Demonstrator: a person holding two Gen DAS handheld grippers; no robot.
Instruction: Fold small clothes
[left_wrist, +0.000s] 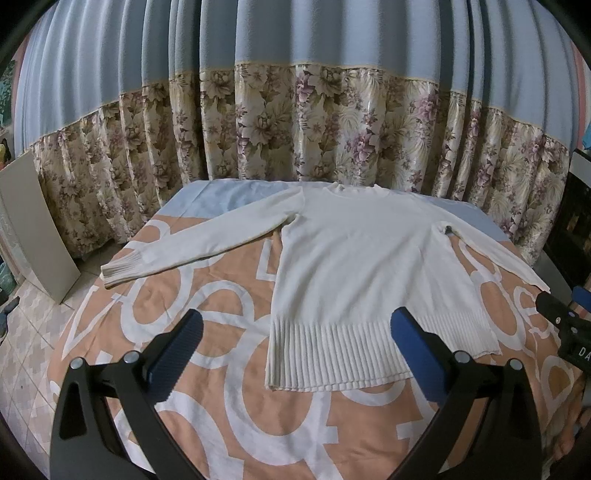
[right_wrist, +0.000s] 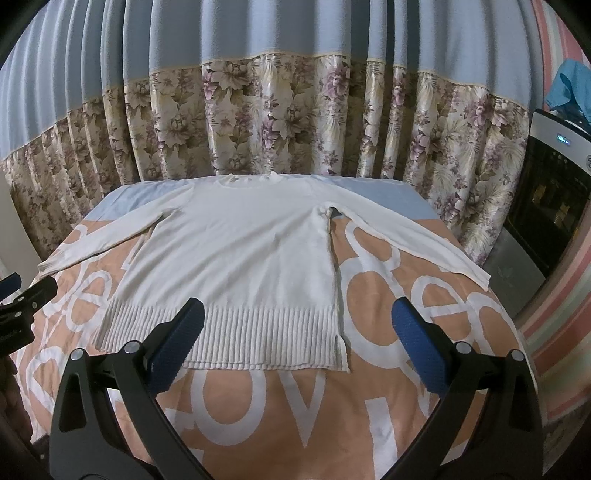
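Two pairs of blue, ribbed pads frame the near edge of both views, each set on black plastic arms with silver rivets. The left gripper (left_wrist: 295, 332) hovers above the sheet with its jaws spread wide and nothing between them; the right gripper (right_wrist: 297, 330) does the same, wide apart and empty. At the right edge of the left view the other tool's black body shows the letters "DA" (the rest is cut off).

Just past the pads lies the sweater (left_wrist: 354, 266), a cream long-sleeved knit spread flat, front up, on the bedsheet (left_wrist: 221, 387). Its hem is a deep band of vertical ribbing, with a short side slit at the right corner seen in the right view. The body is smooth, fine knit. Both sleeves angle outward and down; the left one ends in a ribbed cuff (left_wrist: 122, 271) near the bed's edge, the right one reaches toward the far right side.

The sheet is peach cotton-like cloth printed with large white rounded letters ("OV" and "ee" can be made out), turning pale blue at the far end.

Behind the bed hangs a pleated curtain (right_wrist: 295, 122), plain blue above, glossy floral fabric in beige and mauve below, a thin yellow trim between.
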